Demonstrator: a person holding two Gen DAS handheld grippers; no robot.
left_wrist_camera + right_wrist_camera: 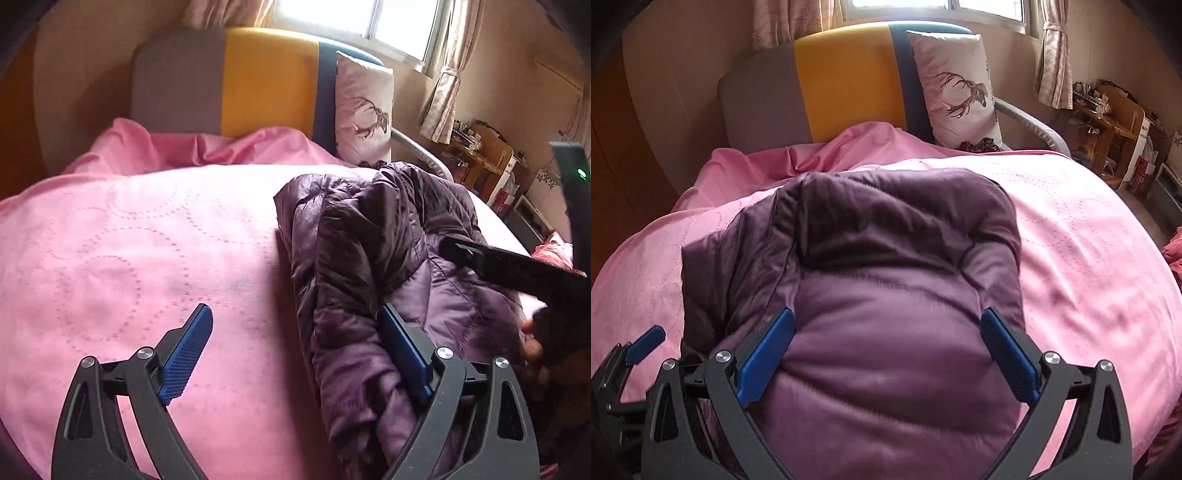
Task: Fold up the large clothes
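- Purple quilted puffer jacket [373,266] is lying bunched in the centre right of the left wrist view, resting on a pink stitched bedspread [129,258] that is filling the left and middle of the frame.
- Left gripper [295,354], black-armed with blue ribbed pads, is sitting at the bottom of this view with its jaws spread wide; the right pad is pressing against the jacket's folded edge while the left pad is hanging over bare bedspread, so nothing is being pinched.
- Right gripper [509,266] is reaching in from the right edge as a dark bar above the jacket.
- A grey, yellow and navy headboard [236,81] is standing across the upper middle, with a white deer-print pillow [365,110] leaning against it at upper right.
- In the right wrist view, the jacket [894,280] is filling the centre and lower middle of the frame, heaped on the bedspread [1100,266].
- The right gripper [886,354] is sitting at the bottom of the frame, jaws wide apart, both blue pads flanking a puffed panel of the jacket without closing on it.
- The left gripper [635,354] is showing at the lower left edge, beside the jacket.
- The headboard [846,85] and deer pillow [956,88] are appearing along the top.
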